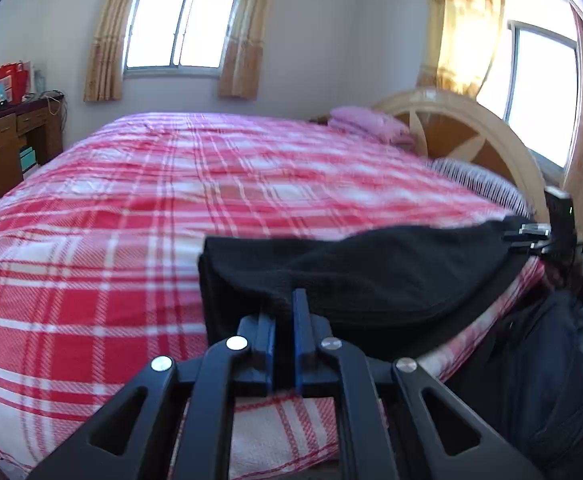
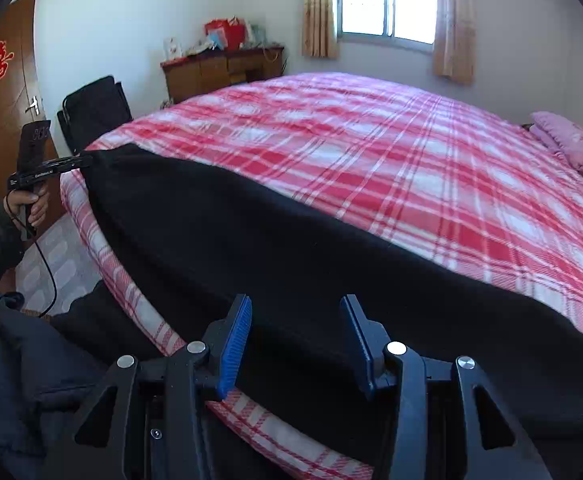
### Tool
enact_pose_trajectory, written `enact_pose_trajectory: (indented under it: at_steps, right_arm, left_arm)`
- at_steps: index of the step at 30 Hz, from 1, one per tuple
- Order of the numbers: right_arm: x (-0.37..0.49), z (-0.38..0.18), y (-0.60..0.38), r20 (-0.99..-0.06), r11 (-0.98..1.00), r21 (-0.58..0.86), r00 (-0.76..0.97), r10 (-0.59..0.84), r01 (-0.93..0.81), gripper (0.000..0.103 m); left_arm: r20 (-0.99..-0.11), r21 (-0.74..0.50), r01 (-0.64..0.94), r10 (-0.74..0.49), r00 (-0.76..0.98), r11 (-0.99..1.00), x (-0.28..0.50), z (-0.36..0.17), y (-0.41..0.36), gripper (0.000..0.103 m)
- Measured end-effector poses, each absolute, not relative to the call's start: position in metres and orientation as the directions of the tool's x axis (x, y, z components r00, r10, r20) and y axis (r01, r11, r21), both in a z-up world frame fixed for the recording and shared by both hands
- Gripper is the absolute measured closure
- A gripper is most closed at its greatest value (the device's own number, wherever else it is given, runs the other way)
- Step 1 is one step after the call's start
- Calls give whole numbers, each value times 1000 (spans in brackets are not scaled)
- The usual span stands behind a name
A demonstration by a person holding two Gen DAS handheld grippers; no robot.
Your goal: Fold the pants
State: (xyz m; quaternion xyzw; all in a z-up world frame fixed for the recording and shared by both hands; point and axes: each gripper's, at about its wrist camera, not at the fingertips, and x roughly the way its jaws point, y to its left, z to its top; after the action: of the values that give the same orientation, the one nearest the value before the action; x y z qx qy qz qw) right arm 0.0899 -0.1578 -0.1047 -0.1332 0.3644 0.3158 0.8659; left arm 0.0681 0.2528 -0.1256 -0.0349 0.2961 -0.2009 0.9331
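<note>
Black pants (image 2: 291, 232), spread along plaid bed (image 2: 411, 168) edge

Bright daylight from windows (image 1: 181, 26) (blown out), fisheye-warped edges, slight blur

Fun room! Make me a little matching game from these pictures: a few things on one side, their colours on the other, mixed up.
Things:
1. pants
2. bed cover
3. folded blanket
4. curtains

Colours:
a. pink
b. black
c. yellowish tan
d. red and white checks

Pairs: 1-b, 2-d, 3-a, 4-c
</note>
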Motion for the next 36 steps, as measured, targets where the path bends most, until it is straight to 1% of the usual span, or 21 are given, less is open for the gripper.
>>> enact_pose_trajectory:
  at_steps: [2,3,6,11,16,17,18,19,22,25,27,29,32,36]
  right_arm:
    - [93,-111,-149,-740,754,-14,514,434,-656,55]
    - [92,-115,-145,-746,747,-23,509,429,-664,55]
    - [94,-121,-135,-767,727,-35,484,421,-686,55]
    - [98,-132,-105,-799,663,-70,440,410,-745,55]
    - [97,-150,-78,-831,607,-154,435,348,-780,55]
    - [97,-151,-77,-831,607,-166,442,339,-777,57]
    - [96,-152,-76,-831,605,-173,445,334,-777,76]
    - [95,-150,-76,-830,603,-164,440,343,-780,91]
    - [87,-135,-81,-809,608,-147,448,380,-781,99]
    - [73,-118,-88,-790,583,-127,437,430,-803,99]
    - [68,-119,-90,-800,564,-126,420,429,-816,99]
    - [67,-132,-88,-832,549,-114,382,403,-828,99]
    - [67,-157,-87,-875,535,-77,314,368,-841,101]
    - [70,-153,-90,-871,540,-33,290,398,-841,101]
  left_arm:
    - [-571,-179,360,-395,720,916,73,-137,247,95]
    - [-572,-179,356,-391,721,917,71,-140,248,95]
    - [-547,-235,347,-418,725,908,69,-140,256,95]
    - [-536,-244,330,-410,738,912,68,-136,254,95]
    - [-522,-284,300,-409,749,911,76,-136,255,95]
    - [-523,-291,293,-407,749,911,77,-137,255,95]
    - [-527,-296,284,-404,747,912,79,-137,254,95]
    - [-529,-299,279,-402,747,913,79,-138,254,95]
    - [-503,-298,302,-418,757,906,75,-131,254,95]
    - [-466,-265,338,-427,775,903,67,-125,254,95]
    - [-473,-219,337,-402,785,916,65,-127,254,95]
    - [-505,-226,321,-392,769,920,69,-137,258,95]
    - [-501,-259,323,-413,761,910,66,-146,263,95]
    - [-499,-256,331,-418,759,908,63,-143,264,95]
